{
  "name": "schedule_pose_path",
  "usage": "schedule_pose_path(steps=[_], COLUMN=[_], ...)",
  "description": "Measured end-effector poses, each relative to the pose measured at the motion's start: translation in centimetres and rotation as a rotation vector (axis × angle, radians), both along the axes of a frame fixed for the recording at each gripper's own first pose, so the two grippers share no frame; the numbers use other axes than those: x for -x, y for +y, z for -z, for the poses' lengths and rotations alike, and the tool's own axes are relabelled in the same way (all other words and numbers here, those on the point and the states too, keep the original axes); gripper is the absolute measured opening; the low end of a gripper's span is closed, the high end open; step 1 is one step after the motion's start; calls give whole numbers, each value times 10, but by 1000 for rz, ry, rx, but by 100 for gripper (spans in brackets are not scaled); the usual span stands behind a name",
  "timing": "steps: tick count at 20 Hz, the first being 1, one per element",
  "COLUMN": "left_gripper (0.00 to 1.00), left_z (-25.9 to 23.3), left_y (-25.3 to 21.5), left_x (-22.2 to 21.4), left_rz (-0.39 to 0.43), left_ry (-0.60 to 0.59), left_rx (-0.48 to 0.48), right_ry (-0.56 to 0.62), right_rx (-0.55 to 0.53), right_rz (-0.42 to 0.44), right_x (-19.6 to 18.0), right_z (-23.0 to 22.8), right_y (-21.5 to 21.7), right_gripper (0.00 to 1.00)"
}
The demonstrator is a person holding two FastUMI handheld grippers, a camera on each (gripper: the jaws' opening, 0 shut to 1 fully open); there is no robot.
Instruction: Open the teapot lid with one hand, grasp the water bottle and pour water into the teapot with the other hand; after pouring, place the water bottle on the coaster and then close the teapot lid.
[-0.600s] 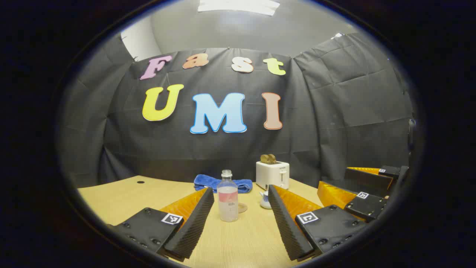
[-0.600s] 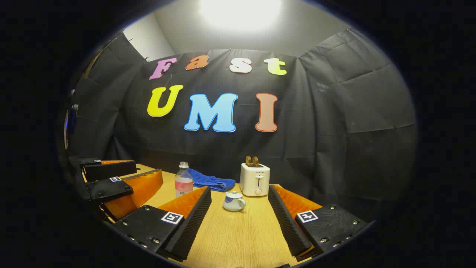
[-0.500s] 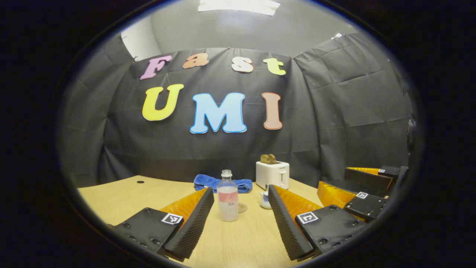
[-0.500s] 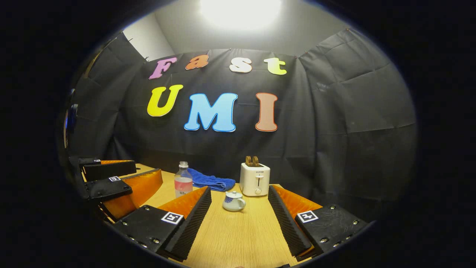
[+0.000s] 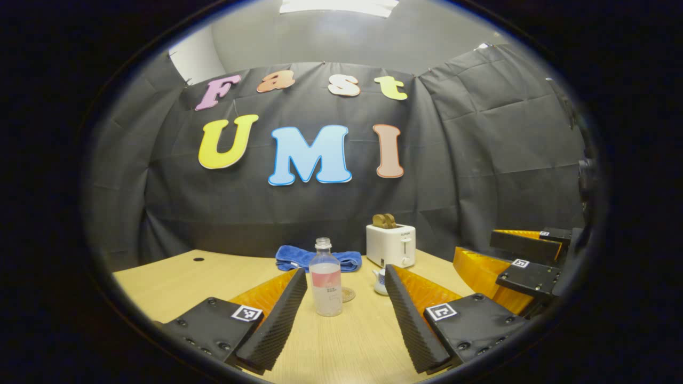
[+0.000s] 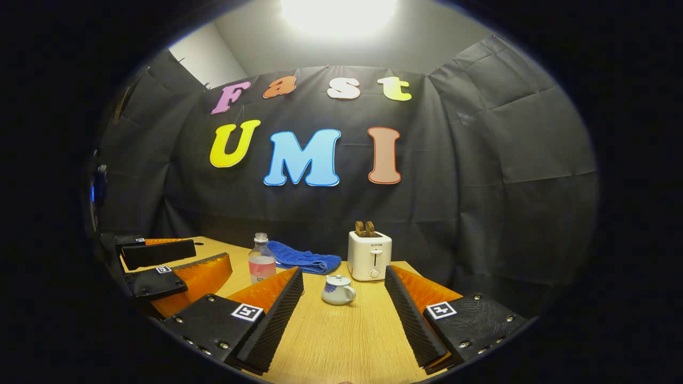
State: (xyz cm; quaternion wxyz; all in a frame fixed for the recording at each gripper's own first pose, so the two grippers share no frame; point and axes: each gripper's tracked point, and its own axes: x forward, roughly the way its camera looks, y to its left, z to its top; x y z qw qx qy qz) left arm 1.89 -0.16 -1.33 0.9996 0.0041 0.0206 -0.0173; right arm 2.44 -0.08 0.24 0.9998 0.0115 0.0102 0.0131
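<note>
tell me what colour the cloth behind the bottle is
Blue. The cloth lies bunched on the table behind the bottle, clearest in the right gripper view.

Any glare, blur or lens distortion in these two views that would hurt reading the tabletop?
Right gripper view: the ceiling light blows out to white, yet the teapot and water bottle stay sharp. Left gripper view: light milder, bottle crisp. Both views: fisheye bends the table edge and wall; no motion blur.

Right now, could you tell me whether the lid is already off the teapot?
No, in the right gripper view the teapot sits on the table with its lid in place on top.
</note>
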Motion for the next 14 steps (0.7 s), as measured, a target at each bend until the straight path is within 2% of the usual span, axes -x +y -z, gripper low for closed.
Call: schedule_pose_path(steps=[4, 7, 11, 14], left_gripper=[99, 99, 99, 99], left_z=[5, 11, 22, 30], left_y=[2, 13, 16, 28], left_x=[-11, -28, -53, -76], left_rz=[38, 31, 44, 20], left_ry=[20, 38, 69, 85], left_rx=[15, -17, -6, -19], right_ry=[-4, 9, 15, 27], right_rx=[20, 20, 19, 28], right_rz=[-4, -19, -38, -63], right_x=[-19, -39, -68, -91], right_z=[-10, -17, -21, -22], right_y=[-1, 1, 7, 12], right_gripper=[95, 95, 95, 95])
